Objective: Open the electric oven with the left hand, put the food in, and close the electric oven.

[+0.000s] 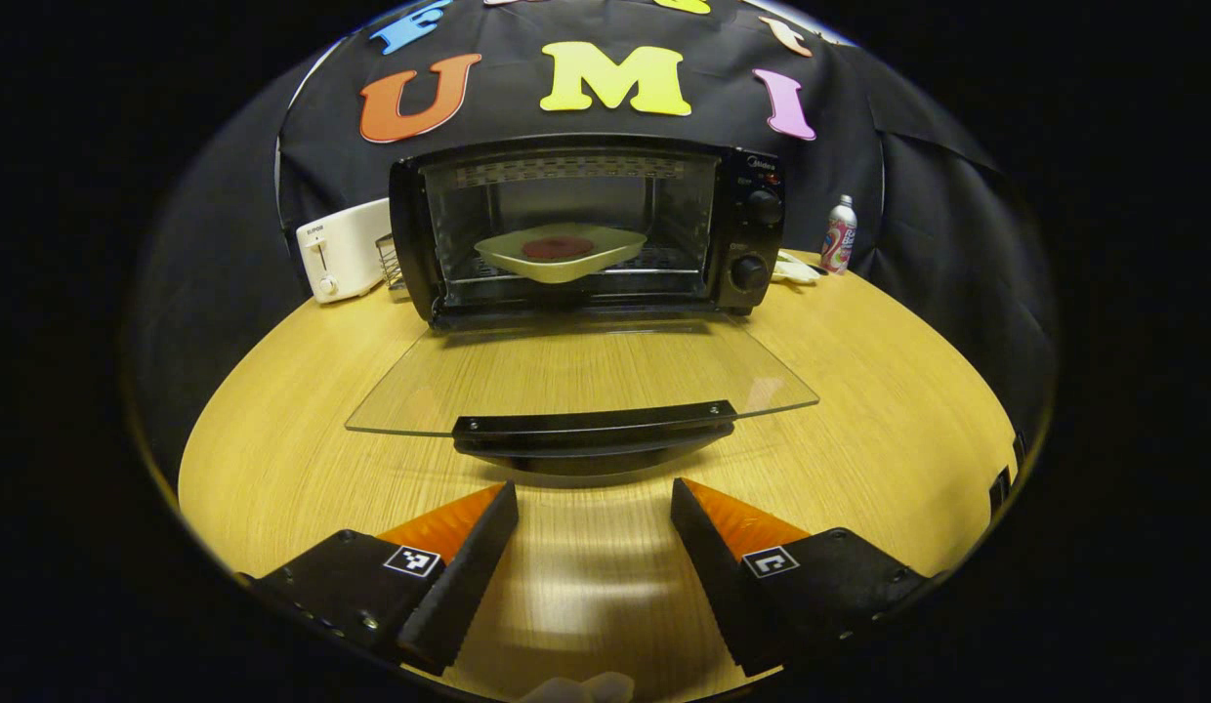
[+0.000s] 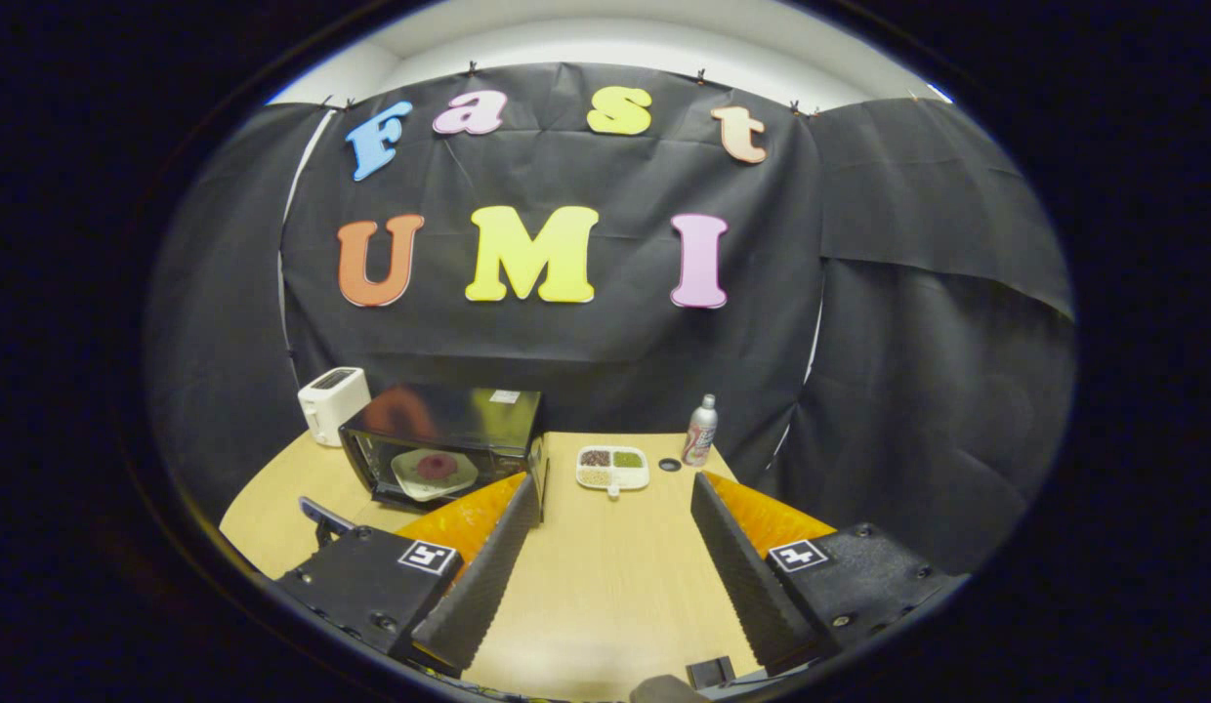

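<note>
The black electric oven (image 1: 586, 229) stands at the far side of the round wooden table (image 1: 879, 439), its mouth facing the left gripper (image 1: 594, 527); its glass door (image 1: 581, 376) lies folded down flat, its black handle bar (image 1: 594, 430) running crosswise just ahead of the parted, empty fingers; a pale plate of red food (image 1: 562, 251) sits on the rack inside; bare tabletop flanks the door; the right gripper (image 2: 605, 522) is spread and empty, with a white divided dish (image 2: 613, 468) beyond.

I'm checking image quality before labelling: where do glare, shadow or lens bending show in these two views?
Left gripper view: sharp; a bright glare patch on the table between the fingers, a dark shadow under the door handle, and the table edge bows from the fisheye. Right gripper view: dimmer; the oven top mirrors a wall letter, and the wall curves.
</note>
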Demonstrator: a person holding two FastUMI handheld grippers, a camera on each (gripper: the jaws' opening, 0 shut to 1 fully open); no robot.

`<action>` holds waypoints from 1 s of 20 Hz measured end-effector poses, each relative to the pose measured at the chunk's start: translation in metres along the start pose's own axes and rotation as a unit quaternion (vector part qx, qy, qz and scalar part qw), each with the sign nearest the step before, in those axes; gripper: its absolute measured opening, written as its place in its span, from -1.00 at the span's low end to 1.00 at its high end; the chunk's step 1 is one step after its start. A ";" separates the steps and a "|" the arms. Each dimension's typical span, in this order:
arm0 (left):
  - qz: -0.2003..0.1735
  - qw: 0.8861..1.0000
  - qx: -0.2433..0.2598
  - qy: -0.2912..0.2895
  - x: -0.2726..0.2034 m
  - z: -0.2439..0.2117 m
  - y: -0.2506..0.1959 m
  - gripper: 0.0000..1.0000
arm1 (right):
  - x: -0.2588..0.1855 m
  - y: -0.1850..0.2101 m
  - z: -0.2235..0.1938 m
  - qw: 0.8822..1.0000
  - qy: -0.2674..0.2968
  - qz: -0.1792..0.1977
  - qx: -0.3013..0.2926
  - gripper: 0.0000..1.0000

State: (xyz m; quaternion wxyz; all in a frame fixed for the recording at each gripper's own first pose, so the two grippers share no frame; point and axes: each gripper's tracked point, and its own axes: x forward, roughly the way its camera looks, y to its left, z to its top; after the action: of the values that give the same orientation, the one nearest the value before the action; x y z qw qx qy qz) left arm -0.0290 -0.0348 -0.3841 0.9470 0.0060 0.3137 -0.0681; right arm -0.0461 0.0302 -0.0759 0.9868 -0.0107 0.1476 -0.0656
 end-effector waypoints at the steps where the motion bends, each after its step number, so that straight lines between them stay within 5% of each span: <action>1: -0.002 1.000 0.004 -0.008 0.004 0.005 -0.001 0.93 | -0.001 -0.001 0.001 1.000 0.000 -0.001 0.001 0.93; 9: -0.002 1.000 -0.006 -0.004 -0.002 0.024 -0.001 0.94 | 0.009 -0.001 0.007 1.000 -0.008 0.000 -0.009 1.00; 20: 0.008 0.997 0.012 -0.082 -0.002 0.145 0.012 0.94 | 0.029 -0.003 0.006 0.999 -0.019 0.009 0.030 0.93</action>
State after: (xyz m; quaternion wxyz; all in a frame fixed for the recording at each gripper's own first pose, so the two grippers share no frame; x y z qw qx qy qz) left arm 0.0570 -0.0308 -0.2667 0.9699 0.0143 0.2345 -0.0649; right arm -0.0174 0.0230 -0.0789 0.9899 0.0193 0.1264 -0.0609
